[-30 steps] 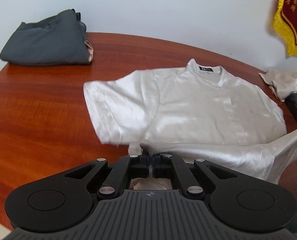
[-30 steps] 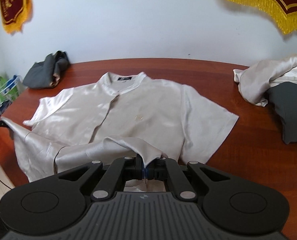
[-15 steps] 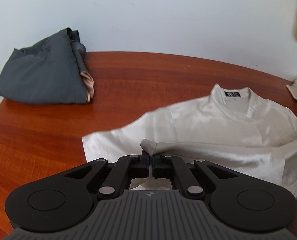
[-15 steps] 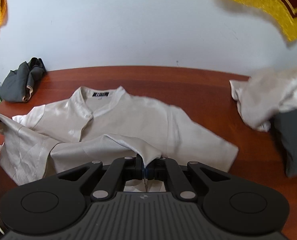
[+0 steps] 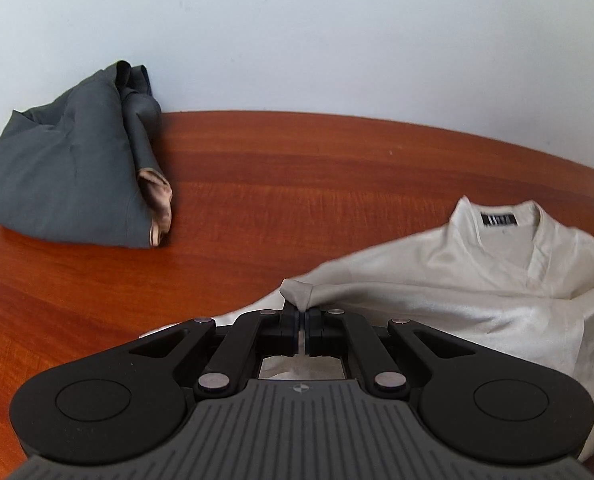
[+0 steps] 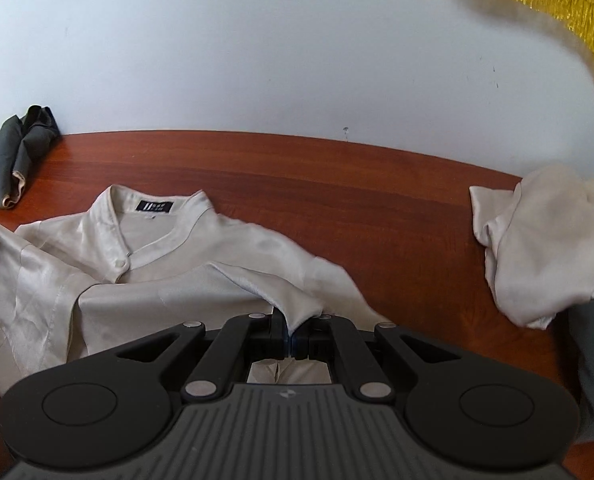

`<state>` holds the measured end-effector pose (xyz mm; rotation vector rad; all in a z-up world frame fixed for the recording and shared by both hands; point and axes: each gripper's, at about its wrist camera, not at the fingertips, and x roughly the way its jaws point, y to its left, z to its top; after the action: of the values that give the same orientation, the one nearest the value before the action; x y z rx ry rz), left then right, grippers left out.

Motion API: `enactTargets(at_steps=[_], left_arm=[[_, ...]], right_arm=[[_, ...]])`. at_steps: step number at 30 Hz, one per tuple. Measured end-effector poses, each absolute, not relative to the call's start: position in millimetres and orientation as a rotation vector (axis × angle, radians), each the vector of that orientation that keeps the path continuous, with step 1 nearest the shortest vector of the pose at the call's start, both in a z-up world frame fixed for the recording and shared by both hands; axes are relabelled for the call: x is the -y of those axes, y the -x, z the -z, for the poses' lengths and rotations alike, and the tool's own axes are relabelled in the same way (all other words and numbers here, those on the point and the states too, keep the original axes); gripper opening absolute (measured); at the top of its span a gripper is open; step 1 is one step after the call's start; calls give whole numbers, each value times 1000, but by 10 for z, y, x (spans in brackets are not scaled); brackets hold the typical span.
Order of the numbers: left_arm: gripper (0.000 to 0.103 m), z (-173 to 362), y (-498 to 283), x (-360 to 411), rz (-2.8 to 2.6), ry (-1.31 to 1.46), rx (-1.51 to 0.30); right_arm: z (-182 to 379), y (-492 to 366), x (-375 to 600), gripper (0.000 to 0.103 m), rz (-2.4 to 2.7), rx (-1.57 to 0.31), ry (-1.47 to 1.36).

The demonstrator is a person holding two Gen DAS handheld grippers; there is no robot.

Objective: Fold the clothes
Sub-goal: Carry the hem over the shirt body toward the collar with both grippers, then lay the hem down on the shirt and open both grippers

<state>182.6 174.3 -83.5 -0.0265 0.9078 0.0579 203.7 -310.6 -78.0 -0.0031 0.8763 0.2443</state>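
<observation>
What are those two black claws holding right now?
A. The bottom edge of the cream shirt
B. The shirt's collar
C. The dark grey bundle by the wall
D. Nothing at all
A: the left claw and the right claw each pinch a fold of the cream shirt, well short of its collar.

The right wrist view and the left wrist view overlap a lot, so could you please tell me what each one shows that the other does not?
Only the right wrist view shows the gold-fringed banner, the pile of cream and grey clothes at the table's right end, and the right gripper shut on the shirt's hem.

Only the left wrist view shows the left gripper shut on the hem.

Both show the cream shirt with its black collar label, the folded dark grey garment, the wooden table and the white wall.
</observation>
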Motion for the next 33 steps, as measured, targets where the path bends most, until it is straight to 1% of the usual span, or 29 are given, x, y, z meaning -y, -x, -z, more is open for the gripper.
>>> enactTargets(at_steps=[6, 8, 9, 10, 11, 12, 13, 14, 20, 26, 33], left_arm=[[3, 980, -2056, -1755, -75, 45, -948], [8, 1036, -2110, -1776, -74, 65, -960], [9, 1053, -2138, -1787, -77, 73, -966], [12, 1065, -2159, -1796, -80, 77, -970], [17, 1065, -2169, -1801, -87, 70, -969], [21, 1058, -2176, -1813, -101, 60, -965], [32, 1049, -2178, -1831, -114, 56, -963], [38, 1038, -2177, -1857, -124, 58, -960], [41, 951, -2115, -1989, -135, 77, -959], [42, 853, -1922, -1922, -110, 43, -952], [45, 881, -1659, -1848, -93, 58, -984]], right_arm=[[864, -2281, 3089, 2, -230, -920, 12], [942, -2370, 3047, 2, -214, -951, 31], [946, -2386, 3031, 4, -202, -952, 43], [950, -2403, 3015, 11, -191, -953, 55], [950, -2416, 3000, 16, -180, -953, 66], [935, -2416, 2991, 26, -170, -947, 77], [916, -2414, 2984, 30, -162, -940, 86], [888, -2406, 2986, 30, -160, -933, 88], [759, -2308, 3021, 31, -159, -943, 85], [680, -2054, 2939, 32, -186, -963, 99], [754, -1744, 2694, 36, -245, -983, 104]])
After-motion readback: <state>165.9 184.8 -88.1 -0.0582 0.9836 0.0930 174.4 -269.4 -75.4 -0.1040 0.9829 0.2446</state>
